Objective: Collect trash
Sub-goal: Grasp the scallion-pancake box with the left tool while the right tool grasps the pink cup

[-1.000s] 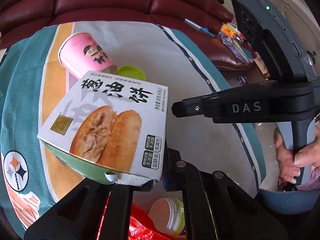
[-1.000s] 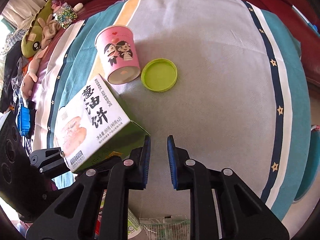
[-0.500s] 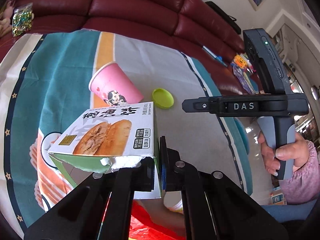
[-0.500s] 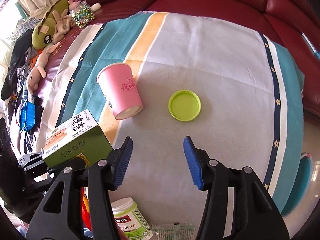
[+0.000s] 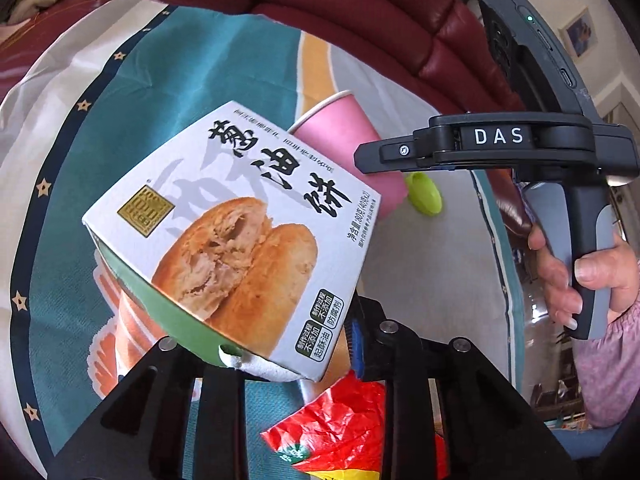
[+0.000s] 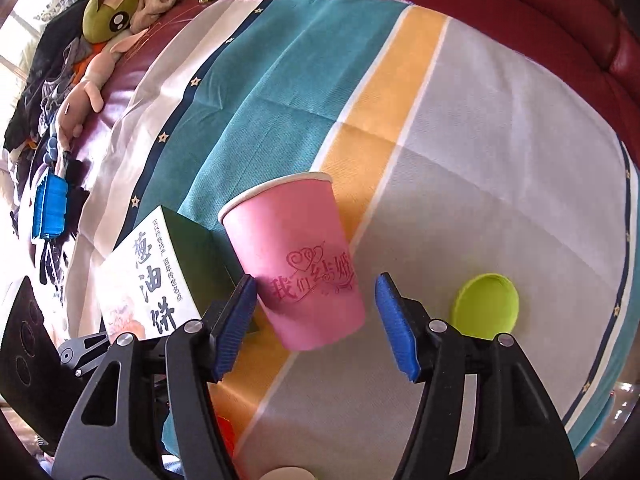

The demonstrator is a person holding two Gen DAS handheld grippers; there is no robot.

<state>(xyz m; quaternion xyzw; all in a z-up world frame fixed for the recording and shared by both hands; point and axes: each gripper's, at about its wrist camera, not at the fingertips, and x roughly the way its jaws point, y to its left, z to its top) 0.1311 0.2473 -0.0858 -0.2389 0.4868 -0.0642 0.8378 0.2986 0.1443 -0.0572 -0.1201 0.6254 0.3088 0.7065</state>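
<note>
1. While its jaws have just been opening, the left gripper [image 5: 288, 344] has the torn lower edge of the pastry box [image 5: 236, 232] between its fingers; the right pad stands clear of the carton, so the grip looks released.
2. Glossy white card with a green underside, the box shows two browned flaky cakes and bold black characters.
3. Having just spread its jaws wide, the right gripper [image 6: 316, 324] brackets the pink paper cup [image 6: 300, 260] without touching.
4. That cup lies tipped on the striped woven cloth [image 6: 480, 128], near a lime plastic lid [image 6: 486, 306].
5. Crumpled red wrapper [image 5: 340, 432] sits below the left gripper.
</note>
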